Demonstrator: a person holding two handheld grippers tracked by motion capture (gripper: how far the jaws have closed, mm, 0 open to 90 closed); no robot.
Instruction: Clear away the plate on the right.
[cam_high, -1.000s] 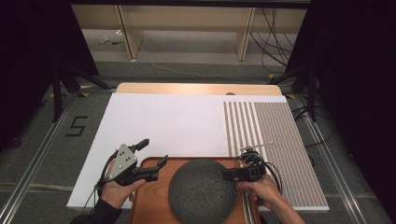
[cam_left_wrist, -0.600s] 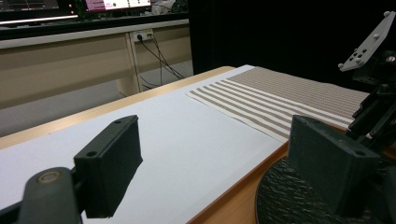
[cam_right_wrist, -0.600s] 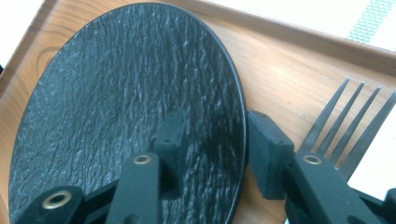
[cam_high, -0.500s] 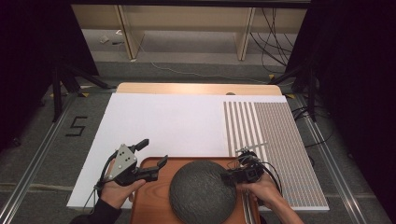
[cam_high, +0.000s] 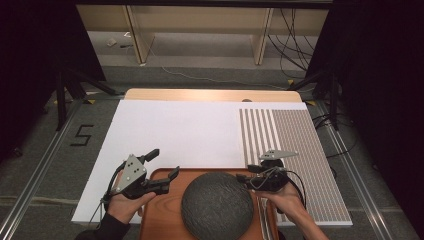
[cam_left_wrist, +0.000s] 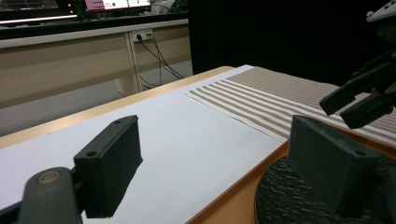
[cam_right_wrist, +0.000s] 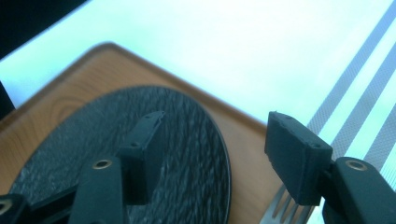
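Dark round plate (cam_high: 217, 205) lying on a wooden tray (cam_high: 162, 220) at the near edge of the counter (cam_high: 200, 95). Left gripper (cam_high: 162, 170) over the tray's left corner, jaws wide apart, holding nothing. Right gripper (cam_high: 243, 177) at the plate's right rim, jaws parted around that rim, perhaps not touching. Fork (cam_right_wrist: 287, 210) just beside the plate.

The plate (cam_high: 217, 206) lies on the tray (cam_high: 160, 220), fork (cam_right_wrist: 288, 209) just right of it.
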